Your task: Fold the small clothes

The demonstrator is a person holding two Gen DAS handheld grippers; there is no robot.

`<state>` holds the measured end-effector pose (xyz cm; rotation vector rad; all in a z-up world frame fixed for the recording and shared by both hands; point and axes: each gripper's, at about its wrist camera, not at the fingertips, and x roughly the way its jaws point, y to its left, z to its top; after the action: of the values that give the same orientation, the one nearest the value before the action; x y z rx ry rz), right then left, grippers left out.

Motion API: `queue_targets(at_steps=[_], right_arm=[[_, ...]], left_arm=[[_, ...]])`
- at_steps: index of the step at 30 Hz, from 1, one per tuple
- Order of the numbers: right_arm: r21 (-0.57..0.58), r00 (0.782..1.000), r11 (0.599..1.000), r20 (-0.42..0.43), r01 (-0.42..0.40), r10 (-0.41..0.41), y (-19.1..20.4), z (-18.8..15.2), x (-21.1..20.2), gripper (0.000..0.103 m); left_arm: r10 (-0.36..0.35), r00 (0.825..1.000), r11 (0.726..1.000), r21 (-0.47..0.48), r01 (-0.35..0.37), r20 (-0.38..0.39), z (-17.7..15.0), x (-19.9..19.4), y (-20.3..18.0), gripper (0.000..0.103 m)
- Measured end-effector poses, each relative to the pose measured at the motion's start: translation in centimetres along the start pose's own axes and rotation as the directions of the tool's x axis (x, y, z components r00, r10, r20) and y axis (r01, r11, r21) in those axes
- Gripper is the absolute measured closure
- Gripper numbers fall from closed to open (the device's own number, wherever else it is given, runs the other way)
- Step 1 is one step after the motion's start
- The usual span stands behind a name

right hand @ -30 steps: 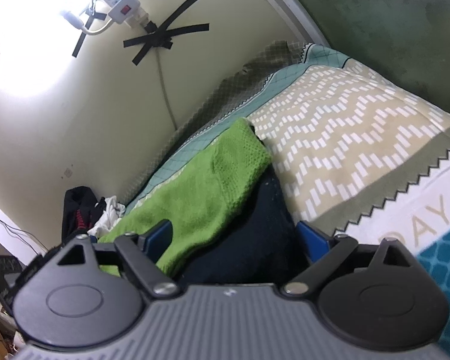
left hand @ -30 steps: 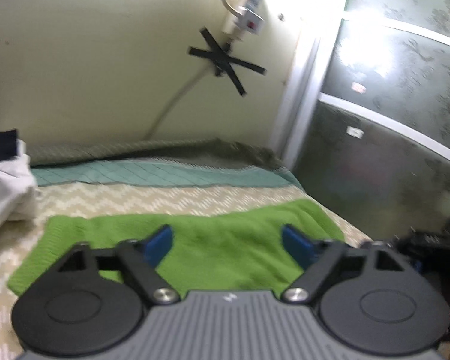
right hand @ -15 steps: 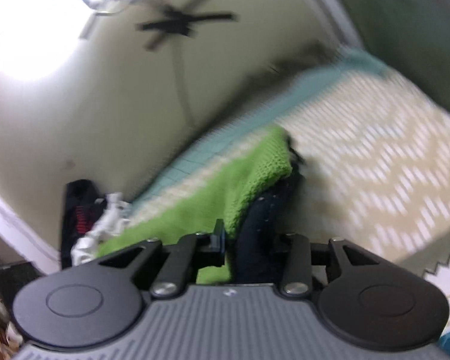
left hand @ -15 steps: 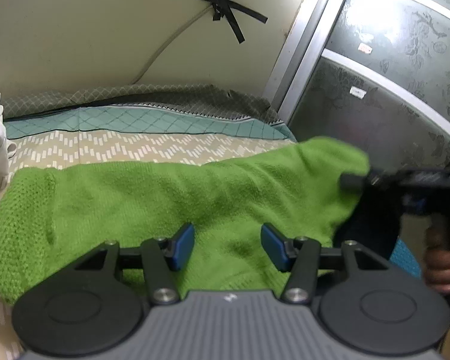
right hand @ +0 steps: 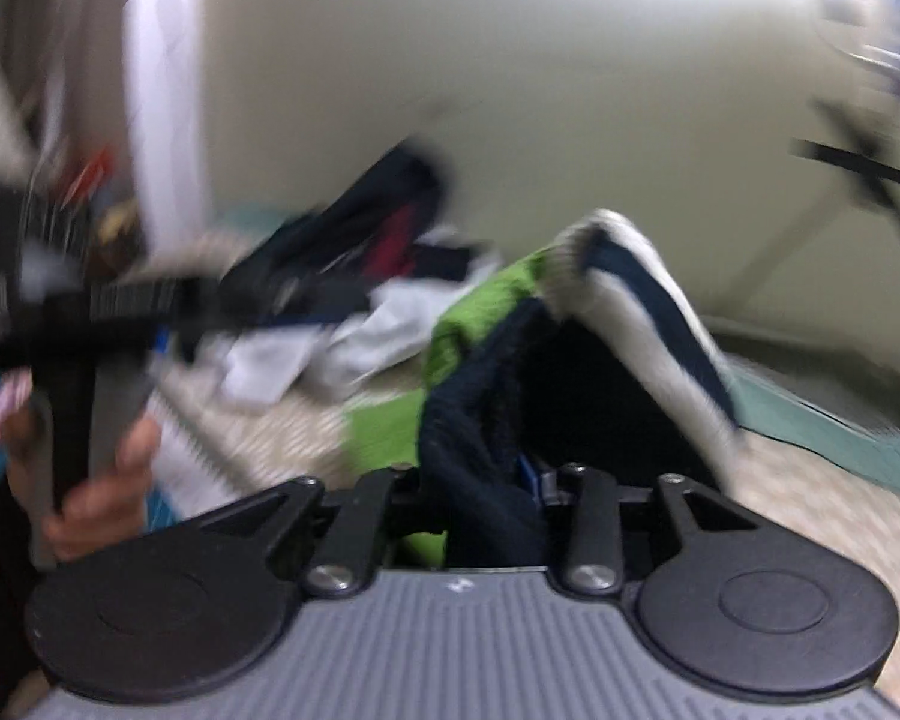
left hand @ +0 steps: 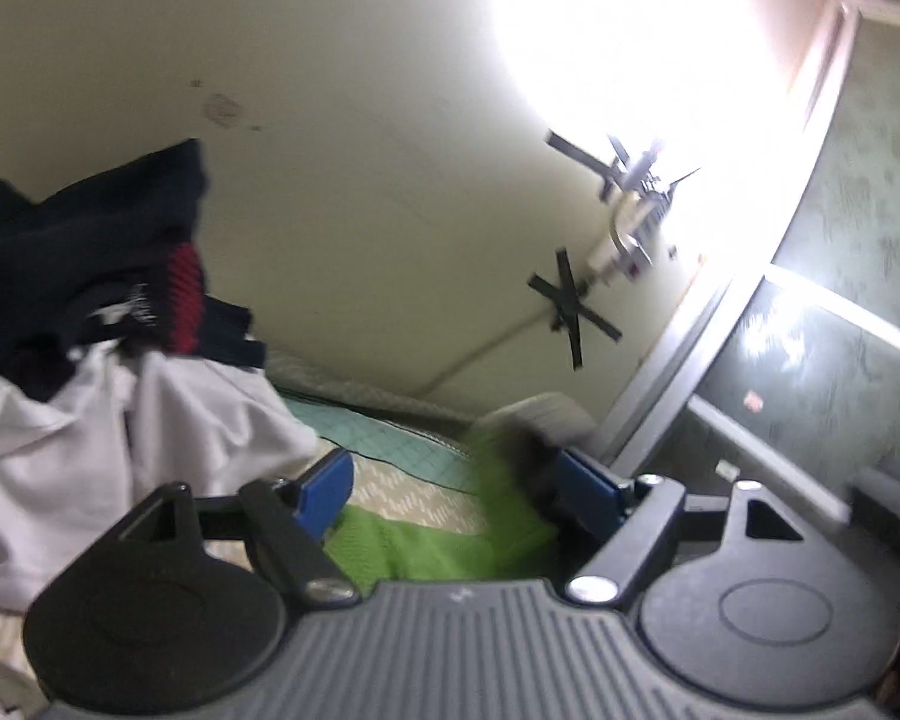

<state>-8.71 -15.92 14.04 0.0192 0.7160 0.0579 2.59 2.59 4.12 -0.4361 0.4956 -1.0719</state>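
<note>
A green knit garment (left hand: 438,546) with a navy and white striped part lies on the bed. My left gripper (left hand: 456,489) is open above it, its blue pads wide apart, holding nothing. My right gripper (right hand: 480,480) is shut on the garment's navy part (right hand: 480,438) and lifts it; the green (right hand: 480,306) and the white striped fabric (right hand: 648,300) hang over and behind it. The right wrist view is blurred by motion. The left gripper (right hand: 114,312) and the hand holding it show at the left of that view.
A pile of white and dark clothes (left hand: 90,372) sits on the bed at the left, also in the right wrist view (right hand: 354,300). The patterned bedcover (left hand: 414,498) runs to a cream wall. A glass door (left hand: 810,372) stands at the right.
My left gripper opened and tilted up toward the clothes pile. My right gripper stayed shut on the garment and swung left, lifting the navy and striped part.
</note>
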Motion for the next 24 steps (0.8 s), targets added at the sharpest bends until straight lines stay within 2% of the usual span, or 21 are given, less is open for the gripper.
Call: queue_targets(at_steps=[2,3,4,5,7,9,11,14,16,18,22,23,24], right_arm=[[-0.05,0.997,0.998,-0.075,-0.035,0.031,2.5,-0.3,3.8,0.076],[-0.069,0.991,0.996,-0.128,-0.053,0.044,3.5,-0.8,6.1,0.07],[-0.093,0.988,0.993,-0.143,-0.066,0.053,4.3,-1.4,7.2,0.051],[-0.143,0.993,0.986,-0.095,-0.082,0.069,5.1,-1.9,7.1,0.042],[-0.171,0.992,0.979,-0.077,-0.113,0.101,5.7,-2.1,6.1,0.043],[-0.117,0.976,0.969,-0.047,-0.217,0.213,4.5,-2.1,3.5,0.045],[-0.083,0.97,0.967,0.027,-0.239,0.242,2.9,-2.1,0.0,0.045],[-0.029,0.968,0.978,0.144,-0.205,0.207,0.0,-2.0,-3.8,0.046],[0.013,0.974,0.99,0.184,-0.139,0.134,-1.9,-1.4,-4.2,0.049],[0.059,0.981,0.995,0.182,-0.076,0.064,-3.9,-1.1,-3.4,0.053],[0.134,0.987,0.987,0.143,-0.087,0.068,-6.7,-1.2,0.3,0.058],[0.133,0.992,0.989,0.121,-0.06,0.043,-7.0,-1.1,1.9,0.058],[0.114,0.995,0.993,0.102,-0.024,0.012,-7.2,-1.3,3.3,0.059]], left_arm=[[0.006,1.0,1.0,-0.022,-0.006,0.006,0.2,-0.1,0.8,0.021],[0.011,1.0,0.999,-0.033,-0.011,0.0,0.2,0.0,1.0,0.021],[0.018,1.0,0.999,-0.042,-0.018,-0.01,0.2,0.1,1.1,0.021],[0.025,0.999,0.998,-0.05,-0.026,-0.023,0.1,0.3,1.3,0.021],[0.03,0.999,0.998,-0.05,-0.033,-0.044,0.0,0.4,1.0,0.021],[0.048,0.997,0.998,-0.026,-0.05,-0.064,-0.3,0.8,0.6,0.021],[0.062,0.995,0.998,0.002,-0.062,-0.079,-0.5,1.5,0.0,0.018],[0.09,0.99,0.995,0.057,-0.085,-0.106,-1.2,2.6,-0.9,0.018],[0.117,0.986,0.99,0.09,-0.107,-0.12,-1.7,3.4,-1.4,0.019],[0.145,0.98,0.984,0.121,-0.129,-0.137,-2.2,4.2,-1.7,0.02],[0.19,0.968,0.973,0.16,-0.165,-0.163,-2.7,5.8,-1.8,0.02],[0.219,0.958,0.966,0.179,-0.186,-0.185,-3.0,6.5,-1.6,0.02],[0.26,0.941,0.954,0.205,-0.217,-0.215,-3.4,7.4,-1.3,0.019]])
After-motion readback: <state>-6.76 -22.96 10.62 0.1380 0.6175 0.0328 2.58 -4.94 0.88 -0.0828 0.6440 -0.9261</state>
